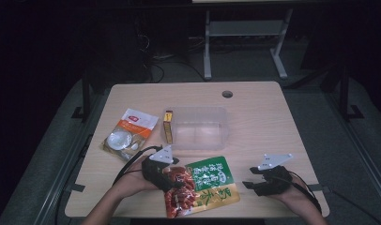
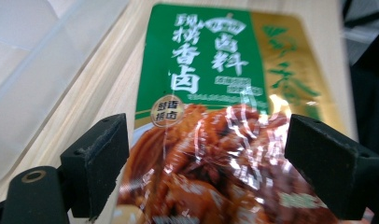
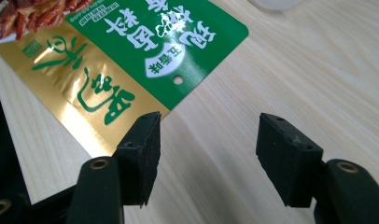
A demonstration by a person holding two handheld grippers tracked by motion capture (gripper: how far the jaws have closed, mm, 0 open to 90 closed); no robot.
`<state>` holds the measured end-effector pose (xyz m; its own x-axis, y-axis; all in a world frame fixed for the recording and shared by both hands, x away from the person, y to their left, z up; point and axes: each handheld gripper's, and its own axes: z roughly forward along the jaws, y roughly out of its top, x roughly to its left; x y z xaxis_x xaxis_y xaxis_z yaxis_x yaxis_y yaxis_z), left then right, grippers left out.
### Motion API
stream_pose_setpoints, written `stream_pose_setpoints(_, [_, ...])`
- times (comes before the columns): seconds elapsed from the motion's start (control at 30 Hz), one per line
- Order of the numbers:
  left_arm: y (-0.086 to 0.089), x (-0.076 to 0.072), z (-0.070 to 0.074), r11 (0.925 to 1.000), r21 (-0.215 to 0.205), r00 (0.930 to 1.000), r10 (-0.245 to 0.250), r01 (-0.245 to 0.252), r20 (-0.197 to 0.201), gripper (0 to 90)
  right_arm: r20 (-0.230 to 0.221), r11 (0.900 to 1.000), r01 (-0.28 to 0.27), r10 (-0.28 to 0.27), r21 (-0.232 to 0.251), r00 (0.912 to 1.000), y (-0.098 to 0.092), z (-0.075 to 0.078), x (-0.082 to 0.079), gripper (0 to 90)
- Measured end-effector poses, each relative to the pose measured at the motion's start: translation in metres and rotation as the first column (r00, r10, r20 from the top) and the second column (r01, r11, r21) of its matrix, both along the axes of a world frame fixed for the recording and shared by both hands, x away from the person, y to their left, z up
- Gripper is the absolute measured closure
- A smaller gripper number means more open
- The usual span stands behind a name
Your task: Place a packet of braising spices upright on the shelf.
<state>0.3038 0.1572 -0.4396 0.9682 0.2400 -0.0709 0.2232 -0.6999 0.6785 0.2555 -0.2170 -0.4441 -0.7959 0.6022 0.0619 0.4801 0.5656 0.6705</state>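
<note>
Now look at the shiny flat packet point(image 1: 205, 187) near your edge of the wooden table point(image 1: 273, 126). It is smooth and crinkly, green and gold on top, with a picture of red-brown food at its lower end. It lies flat on the wood, just in front of the clear plastic tub point(image 1: 200, 129).

Your left gripper point(image 1: 172, 180) sits over the red end of the packet. In the left gripper view its two black, blocky fingers point(image 2: 96, 161) stand wide, one at each side of the packet. You cannot tell if they touch it, and they are not squeezing it.

Your right gripper point(image 1: 252, 180) is to the right of the packet, well apart from it. Its fingers point(image 3: 143, 149) are spread, with bare wood between them. It holds nothing.

Left of the tub, touching its side, stands one thin yellow box point(image 1: 168, 125). Further left of the tub lies one orange and white bag point(image 1: 130, 133) with round pale things inside.

You can count one packet, one tub, one box, one bag and two grippers.
</note>
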Motion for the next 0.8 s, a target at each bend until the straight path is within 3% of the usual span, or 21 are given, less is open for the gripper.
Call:
stream_pose_setpoints(0.27, [-0.014, 0.010, -0.020, 0.9961, 0.088, 1.0000, 0.008, -0.008, -0.003, 12.9, 0.015, 1.000, 0.010, -0.010, 0.026, 0.9998, -0.002, -0.002, 0.004, 31.5])
stream_pose_setpoints(0.3, [-0.014, 0.010, -0.022, 0.9977, 0.066, 0.9997, 0.020, -0.019, -0.017, 12.7, 0.019, 1.000, 0.010, -0.011, 0.028, 0.9998, -0.002, -0.002, 0.004, 30.8])
stream_pose_setpoints(0.57, [-0.011, 0.011, -0.026, 0.9990, 0.044, 0.9994, 0.002, 0.000, -0.036, 12.6, 0.024, 1.000, 0.007, -0.008, 0.025, 0.9997, 0.001, -0.002, 0.005, 28.6])
stream_pose_setpoints(0.8, [-0.011, 0.009, -0.026, 0.9984, 0.051, 0.9995, -0.023, 0.024, -0.023, 12.8, 0.028, 0.999, 0.006, -0.007, 0.037, 0.9996, 0.000, -0.003, 0.006, 27.8])
